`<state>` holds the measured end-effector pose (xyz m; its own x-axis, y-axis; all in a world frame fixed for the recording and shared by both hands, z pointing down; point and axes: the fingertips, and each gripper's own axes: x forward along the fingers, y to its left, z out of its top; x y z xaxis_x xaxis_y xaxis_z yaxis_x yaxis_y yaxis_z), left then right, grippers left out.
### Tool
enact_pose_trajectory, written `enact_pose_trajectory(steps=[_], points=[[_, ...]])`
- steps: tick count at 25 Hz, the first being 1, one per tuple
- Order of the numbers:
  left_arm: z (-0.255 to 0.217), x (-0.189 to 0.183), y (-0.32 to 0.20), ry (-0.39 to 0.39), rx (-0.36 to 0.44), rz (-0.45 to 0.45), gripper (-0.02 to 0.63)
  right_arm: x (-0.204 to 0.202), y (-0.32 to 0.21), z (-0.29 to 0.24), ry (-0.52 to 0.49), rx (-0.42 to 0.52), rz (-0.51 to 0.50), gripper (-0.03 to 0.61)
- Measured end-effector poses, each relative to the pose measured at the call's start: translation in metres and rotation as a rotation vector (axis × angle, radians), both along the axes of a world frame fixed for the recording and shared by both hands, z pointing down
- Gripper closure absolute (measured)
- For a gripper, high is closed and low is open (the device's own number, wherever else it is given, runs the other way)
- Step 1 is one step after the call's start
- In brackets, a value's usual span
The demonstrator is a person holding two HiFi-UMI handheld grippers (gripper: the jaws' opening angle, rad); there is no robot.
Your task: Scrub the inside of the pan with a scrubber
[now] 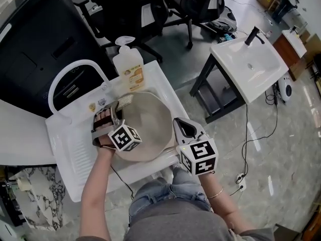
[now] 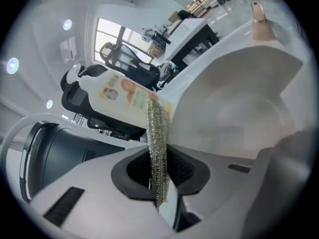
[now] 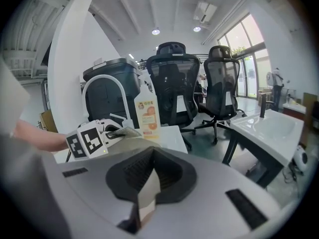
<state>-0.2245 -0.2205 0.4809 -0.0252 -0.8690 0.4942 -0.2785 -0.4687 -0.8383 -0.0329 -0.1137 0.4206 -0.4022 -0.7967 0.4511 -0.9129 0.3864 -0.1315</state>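
A beige pan (image 1: 148, 127) lies in the white sink (image 1: 75, 139). My left gripper (image 1: 118, 110) is over the pan's far left rim, shut on a flat, glittery scrubber (image 1: 124, 101). In the left gripper view the scrubber (image 2: 158, 133) stands on edge between the jaws, with the pan's inside (image 2: 234, 108) to its right. My right gripper (image 1: 179, 128) is at the pan's right rim, shut on it. The right gripper view shows a thin beige edge of the pan (image 3: 148, 190) pinched in the jaws, and the left gripper (image 3: 112, 133) beyond it.
A soap bottle (image 1: 129, 67) stands at the sink's far edge beside an arched white faucet (image 1: 75, 67). A second white washbasin (image 1: 248, 59) on a black frame stands to the right. Office chairs (image 3: 172, 83) and a dark bin (image 1: 45, 39) are behind the sink.
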Motion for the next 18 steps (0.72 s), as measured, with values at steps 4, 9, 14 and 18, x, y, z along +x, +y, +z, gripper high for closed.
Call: enact_pose_trajectory(steps=[4, 9, 14, 18], points=[[-0.032, 0.013, 0.010, 0.105, 0.096, 0.061, 0.549, -0.004, 0.008, -0.008, -0.005, 0.033, 0.037, 0.568], [-0.070, 0.028, 0.032, 0.276, 0.178, 0.124, 0.549, -0.013, 0.017, -0.020, -0.027, 0.093, 0.081, 0.568], [-0.092, 0.037, 0.058, 0.499, 0.158, 0.162, 0.549, -0.023, 0.027, -0.034, -0.047, 0.157, 0.114, 0.568], [-0.103, 0.038, 0.078, 0.680, 0.122, 0.169, 0.550, -0.031, 0.037, -0.045, -0.063, 0.197, 0.121, 0.568]])
